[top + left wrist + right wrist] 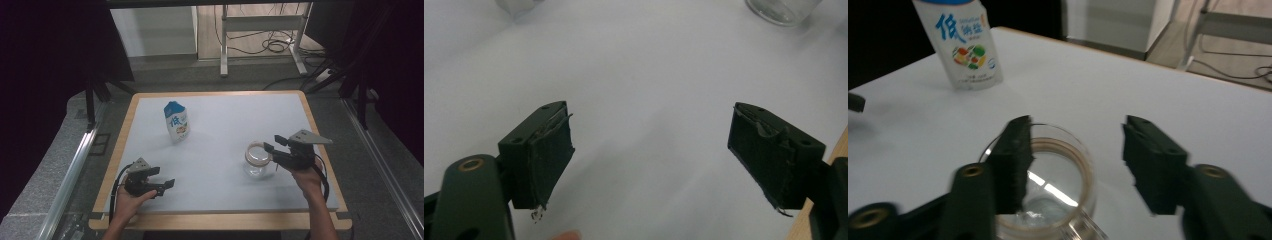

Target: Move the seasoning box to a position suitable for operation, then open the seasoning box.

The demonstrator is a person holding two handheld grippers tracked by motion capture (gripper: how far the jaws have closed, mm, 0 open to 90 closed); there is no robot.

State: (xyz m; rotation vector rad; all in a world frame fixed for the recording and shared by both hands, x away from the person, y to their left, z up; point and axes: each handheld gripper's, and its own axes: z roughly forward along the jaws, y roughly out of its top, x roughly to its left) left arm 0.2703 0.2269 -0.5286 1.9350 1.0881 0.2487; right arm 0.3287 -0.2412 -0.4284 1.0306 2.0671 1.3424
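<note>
A: Left gripper [161, 184], 7 o'clock on the table [225, 107]?
B: Low over the surface, jaws spread wide, nothing between them.
A: Pouch [176, 121]?
B: Upright at 11 o'clock, well apart from both.
A: Jar [258, 159]?
B: Upright, 4 o'clock, lidless.
A: Right gripper [272, 143]?
B: At the jar's rim. Jaws half-open, one over the mouth, one outside; gripping nothing.

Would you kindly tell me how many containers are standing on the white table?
2: a glass jar near the right hand-held gripper, and a white pouch upright toward the far left.
</note>
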